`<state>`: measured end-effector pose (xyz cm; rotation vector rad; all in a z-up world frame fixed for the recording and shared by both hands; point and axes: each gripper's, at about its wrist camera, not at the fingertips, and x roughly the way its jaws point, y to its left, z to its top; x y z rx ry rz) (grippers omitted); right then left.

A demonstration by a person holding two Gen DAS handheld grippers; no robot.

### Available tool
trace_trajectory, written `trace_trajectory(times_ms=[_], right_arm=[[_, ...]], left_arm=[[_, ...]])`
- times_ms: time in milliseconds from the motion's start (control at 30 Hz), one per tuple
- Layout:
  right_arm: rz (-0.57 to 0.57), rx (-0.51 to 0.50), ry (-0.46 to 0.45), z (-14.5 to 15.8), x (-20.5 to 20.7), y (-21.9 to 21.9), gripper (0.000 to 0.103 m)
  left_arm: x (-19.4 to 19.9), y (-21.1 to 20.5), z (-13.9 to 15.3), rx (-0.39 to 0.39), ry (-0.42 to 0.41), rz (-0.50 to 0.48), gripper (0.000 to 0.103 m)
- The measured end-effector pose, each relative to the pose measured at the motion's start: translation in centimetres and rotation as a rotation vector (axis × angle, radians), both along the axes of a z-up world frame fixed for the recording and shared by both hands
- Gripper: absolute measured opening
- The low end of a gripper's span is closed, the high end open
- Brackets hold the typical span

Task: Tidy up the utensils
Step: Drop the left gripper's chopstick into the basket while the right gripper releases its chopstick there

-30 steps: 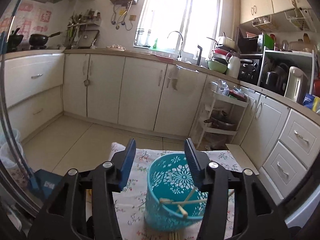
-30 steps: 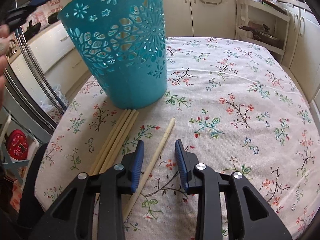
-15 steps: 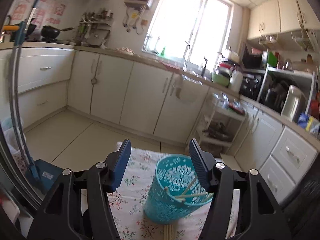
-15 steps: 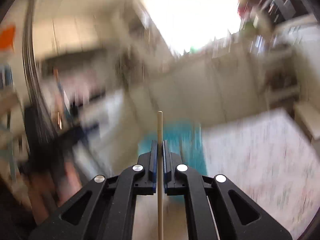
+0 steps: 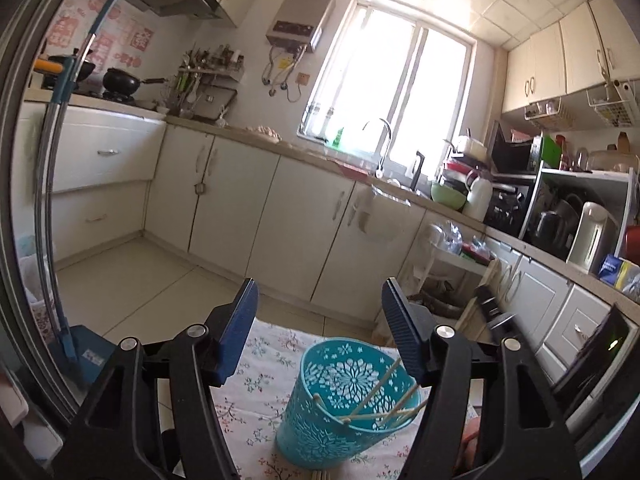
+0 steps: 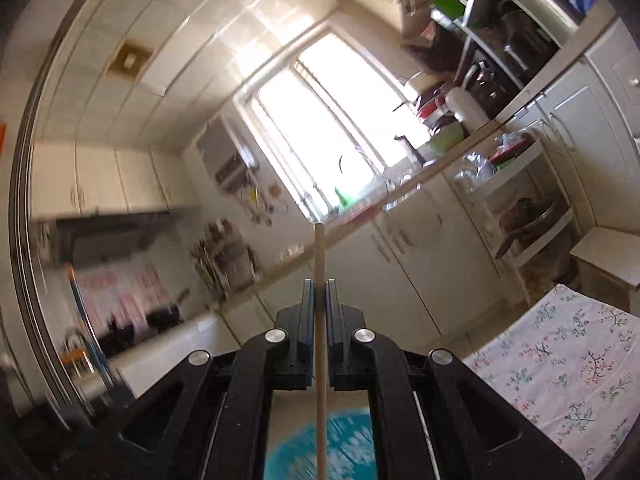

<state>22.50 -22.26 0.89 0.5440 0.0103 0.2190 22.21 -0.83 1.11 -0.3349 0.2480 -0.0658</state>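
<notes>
Chopsticks (image 5: 384, 404) (a few) lie in the basket (image 5: 344, 408) below the spread, empty left gripper (image 5: 320, 328), while the right gripper (image 6: 319, 304) pinches another chopstick (image 6: 320, 264), more left on the tablecloth (image 6: 560, 364).

Sunlit window (image 5: 390, 92) above cream cabinets (image 5: 256, 208); pale tiled floor (image 5: 132, 276).
</notes>
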Motion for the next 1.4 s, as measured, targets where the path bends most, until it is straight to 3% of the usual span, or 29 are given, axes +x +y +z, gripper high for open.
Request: trace_trajectory(times_ms=[233,400,567,800,1033,1200,1400], right_arm=[[0.079,-0.237,0.093,-2.5,-1.4,2.1,0.006],[0.101,-0.300,0.122,-2.7,-2.2,2.5,0.006],[0.106,-0.349,0.138,-2.9,-3.0,2.9,0.014],[0.097,-0.417,0.116,-2.2,-5.4,2.9,0.018],[0.119,-0.465,0.160,-2.8,-7.9,3.1,0.031],[0.158,-0.509,0.266,-4.7,-8.9,3.6,0.033],[0.243,-0.550,0.503,-9.0,-7.1,4.8,0.033]], left_arm=[[0.7,-0.1,-1.3,0.057,0.082,0.002,0.062],[0.9,0.2,-2.1,0.079,0.135,0.012,0.066],[1.0,0.4,-2.8,0.103,0.171,0.023,0.069],[1.2,0.7,-3.7,0.131,0.217,0.033,0.073],[1.0,0.3,-4.0,0.167,0.237,0.032,0.078],[0.8,0.0,-4.2,0.183,0.251,0.023,0.080],[0.7,0.3,-5.3,0.217,0.301,0.033,0.082]])
